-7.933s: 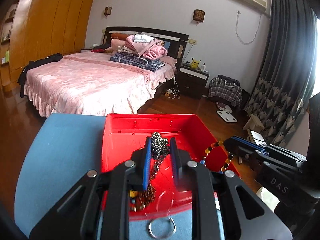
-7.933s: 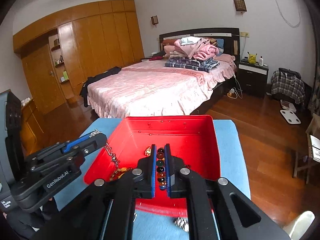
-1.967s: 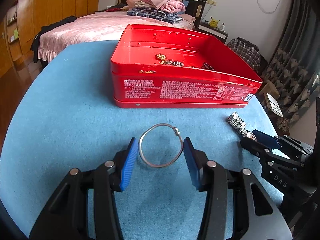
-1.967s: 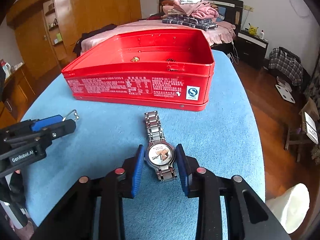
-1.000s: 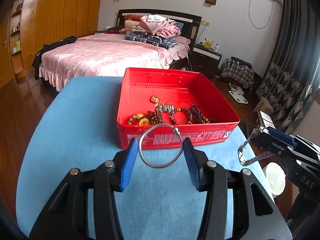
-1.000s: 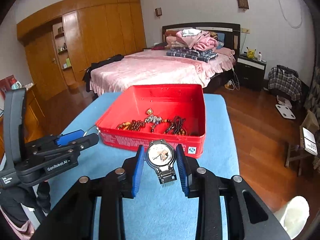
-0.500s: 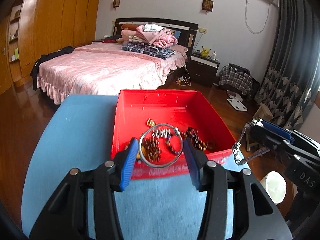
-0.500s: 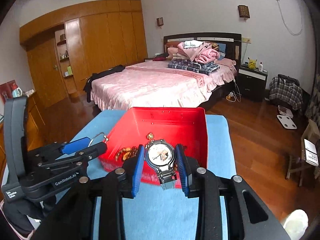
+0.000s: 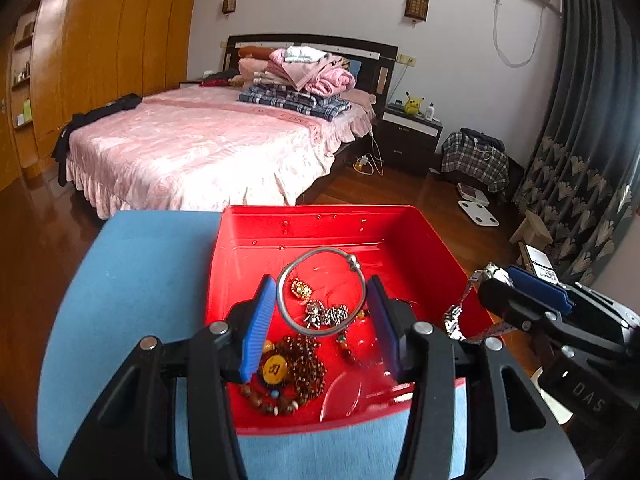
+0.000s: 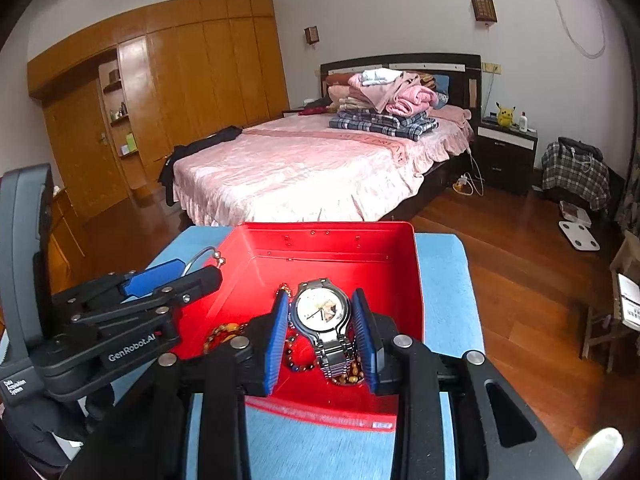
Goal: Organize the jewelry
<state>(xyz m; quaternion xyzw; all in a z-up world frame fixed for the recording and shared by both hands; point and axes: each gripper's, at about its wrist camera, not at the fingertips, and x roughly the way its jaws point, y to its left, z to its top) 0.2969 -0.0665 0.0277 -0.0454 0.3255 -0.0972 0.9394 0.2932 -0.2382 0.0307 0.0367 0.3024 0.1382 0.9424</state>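
Left gripper (image 9: pixel 322 312) pinches silver bangle (image 9: pixel 320 288); right gripper (image 10: pixel 320 324) pinches wristwatch (image 10: pixel 322 314), strap hanging down. Both hang directly above open red tin (image 9: pixel 256 216) holding beads; release is straight down.

Both views were lit by soft daylight, brightest on the pale wall (image 9: pixel 320 8) and the pink bed (image 10: pixel 320 168), while the wardrobe (image 9: pixel 100 60) side stayed dimmer and warm. Fisheye bending curved the room's lines and left dark vignetted corners, and the near tin (image 9: pixel 320 426) rim was smeared with blur in both views. The floor (image 10: pixel 500 248) carried a faint sheen, and shadows under the black gripper frames were soft.
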